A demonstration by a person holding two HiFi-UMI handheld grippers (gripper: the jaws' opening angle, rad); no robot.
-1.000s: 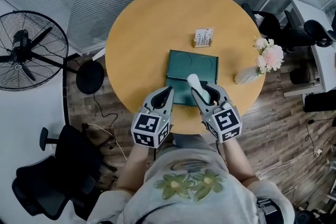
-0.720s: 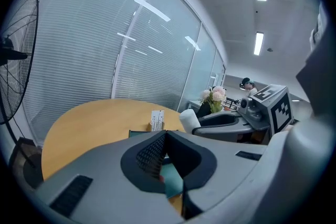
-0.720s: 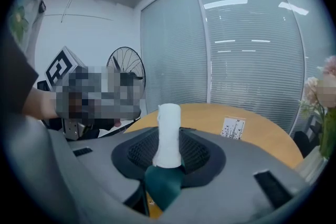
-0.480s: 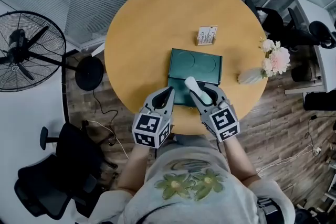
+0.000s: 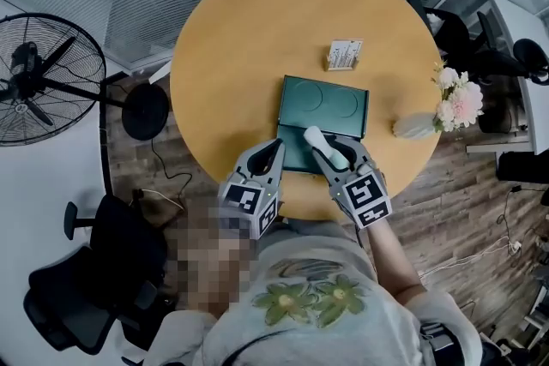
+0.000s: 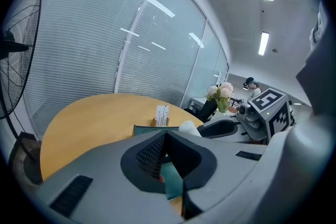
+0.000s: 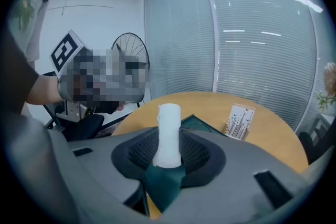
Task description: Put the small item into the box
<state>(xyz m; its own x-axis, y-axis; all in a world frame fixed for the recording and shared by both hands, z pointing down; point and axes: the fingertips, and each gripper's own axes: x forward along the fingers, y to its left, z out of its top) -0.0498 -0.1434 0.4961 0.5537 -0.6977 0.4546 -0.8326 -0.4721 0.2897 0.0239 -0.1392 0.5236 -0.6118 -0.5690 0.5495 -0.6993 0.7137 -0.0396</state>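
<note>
White and stubby, the small item [image 7: 169,131] is pinched between the jaws of the right claw [image 5: 333,153], poised over the near edge of the green box [image 5: 330,101] just ahead on the table [image 5: 257,39]. The left claw [image 6: 167,140], jaws together and empty, waits just beside it. The carrying step seems to be in hand. The next move probably calls for easing forward over the box, lowering and letting go.

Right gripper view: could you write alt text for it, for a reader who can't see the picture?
The right gripper clamps a small white cylinder between its grey jaws, its end sticking out past them, over a dark green box on a round wooden table. Behind are a small card holder, a floor fan and window blinds.
</note>
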